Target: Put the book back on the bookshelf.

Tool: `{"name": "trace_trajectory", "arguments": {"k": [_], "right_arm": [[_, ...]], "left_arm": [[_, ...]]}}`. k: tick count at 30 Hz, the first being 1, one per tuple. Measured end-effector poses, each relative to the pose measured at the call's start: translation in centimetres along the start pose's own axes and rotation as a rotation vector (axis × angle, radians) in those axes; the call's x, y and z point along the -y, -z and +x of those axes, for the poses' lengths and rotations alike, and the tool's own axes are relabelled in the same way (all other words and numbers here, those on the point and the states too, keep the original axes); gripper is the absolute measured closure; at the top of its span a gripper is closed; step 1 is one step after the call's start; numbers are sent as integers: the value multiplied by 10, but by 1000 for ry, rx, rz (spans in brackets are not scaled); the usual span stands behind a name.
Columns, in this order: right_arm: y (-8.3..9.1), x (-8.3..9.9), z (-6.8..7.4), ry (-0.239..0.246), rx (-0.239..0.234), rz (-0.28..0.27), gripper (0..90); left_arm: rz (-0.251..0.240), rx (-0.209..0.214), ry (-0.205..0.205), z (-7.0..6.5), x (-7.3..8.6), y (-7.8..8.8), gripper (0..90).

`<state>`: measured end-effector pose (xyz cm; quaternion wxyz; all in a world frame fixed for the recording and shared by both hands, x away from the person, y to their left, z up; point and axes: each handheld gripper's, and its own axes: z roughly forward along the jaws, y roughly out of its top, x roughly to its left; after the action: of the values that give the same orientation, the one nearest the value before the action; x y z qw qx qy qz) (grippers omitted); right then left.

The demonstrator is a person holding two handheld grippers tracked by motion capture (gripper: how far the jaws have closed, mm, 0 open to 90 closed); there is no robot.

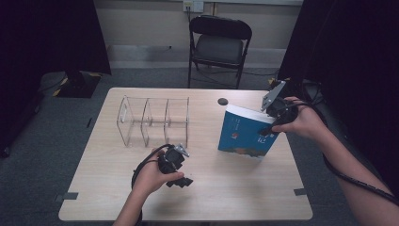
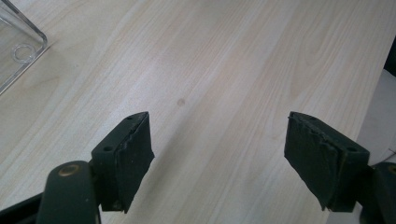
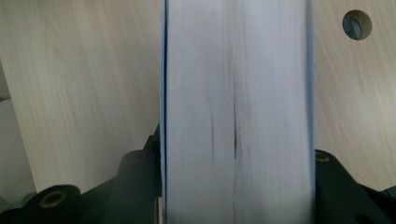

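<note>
One blue book (image 1: 247, 132), tilted, right claw (image 1: 272, 123) clamped

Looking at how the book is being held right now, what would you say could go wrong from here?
1. The right gripper clamps the blue book at one edge only, and it stands tilted on the table; it might pivot or slip out.
2. The clear acrylic rack looks light and nothing steadies it; the left gripper is open over bare wood, so pushing the book in could shove the rack.
3. The rack's thin dividers are hard to see; the book may catch one.
</note>
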<state>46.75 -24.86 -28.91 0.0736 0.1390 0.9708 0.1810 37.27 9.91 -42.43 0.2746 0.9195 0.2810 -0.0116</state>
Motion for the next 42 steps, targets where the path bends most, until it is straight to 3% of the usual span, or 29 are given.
{"name": "trace_trajectory", "arguments": {"k": [6,10,24,35,38,42], "right_arm": [[0,-2,-3,-30,-18,29,571],[0,-8,-5,-8,-14,71,576],[-2,-11,-7,10,-24,96,578],[-6,-13,-7,-11,-37,105,597],[-5,-13,-5,-64,-37,110,611],[-5,-14,-2,-77,-38,111,613]], "left_arm": [[0,-4,-2,-1,0,0,233],[-5,-2,4,0,2,2,235],[-16,0,17,2,7,4,243],[-19,-3,23,4,9,5,244],[-19,-5,32,4,11,5,244],[-22,-6,30,5,12,6,244]]}}
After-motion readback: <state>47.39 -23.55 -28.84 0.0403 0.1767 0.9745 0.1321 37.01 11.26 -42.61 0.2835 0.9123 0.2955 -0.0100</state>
